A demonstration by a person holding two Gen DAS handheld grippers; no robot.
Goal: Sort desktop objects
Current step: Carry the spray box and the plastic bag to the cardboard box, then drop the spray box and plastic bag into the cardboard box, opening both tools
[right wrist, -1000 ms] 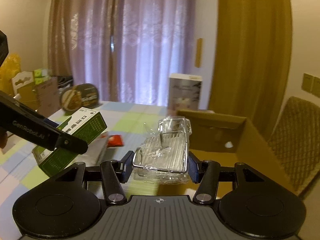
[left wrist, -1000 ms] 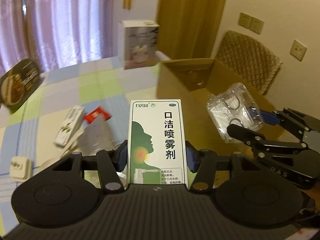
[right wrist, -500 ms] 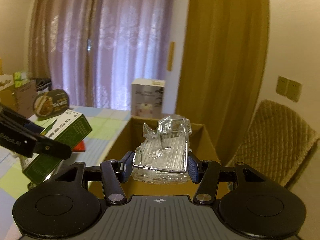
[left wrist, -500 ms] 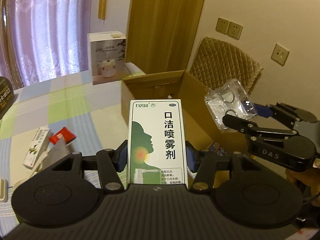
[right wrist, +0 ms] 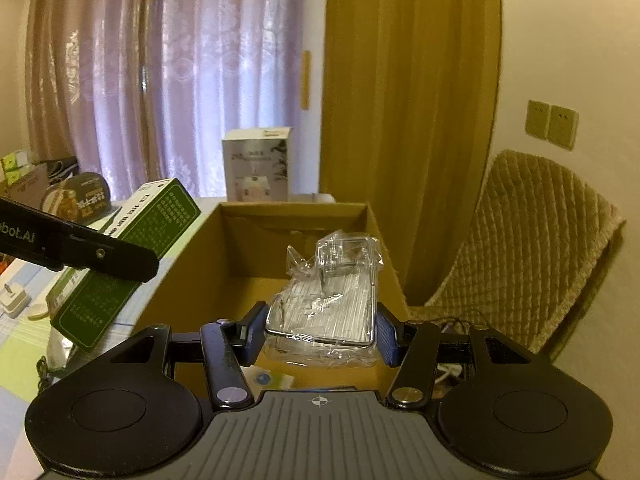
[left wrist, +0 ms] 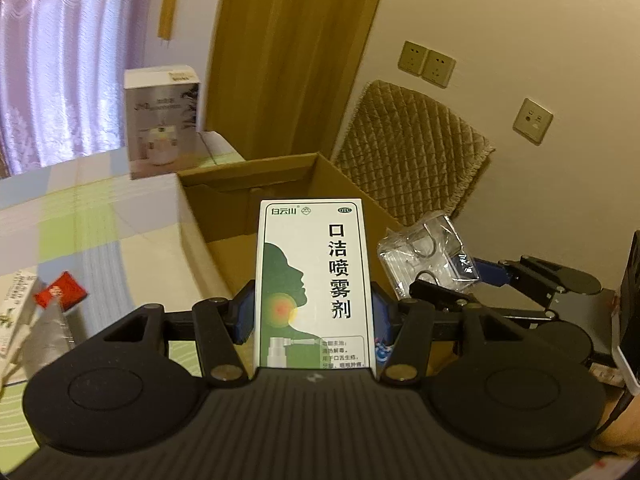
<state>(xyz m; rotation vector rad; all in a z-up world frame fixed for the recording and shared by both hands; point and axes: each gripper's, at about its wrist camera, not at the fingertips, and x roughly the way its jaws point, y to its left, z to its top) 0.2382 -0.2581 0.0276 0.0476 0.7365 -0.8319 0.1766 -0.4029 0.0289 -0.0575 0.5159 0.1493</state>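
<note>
Sheer lilac curtains [right wrist: 168,92] fill the upper left of both views, lit softly from behind by daylight. Beside them hangs a heavy mustard-brown drape [right wrist: 408,92], running top to centre. The right side is a plain cream wall [left wrist: 520,32] carrying a double socket [left wrist: 427,63] and a single outlet plate [left wrist: 533,121]. Below them, centre right, stands a chair with a quilted tan cover [left wrist: 412,140].
</note>
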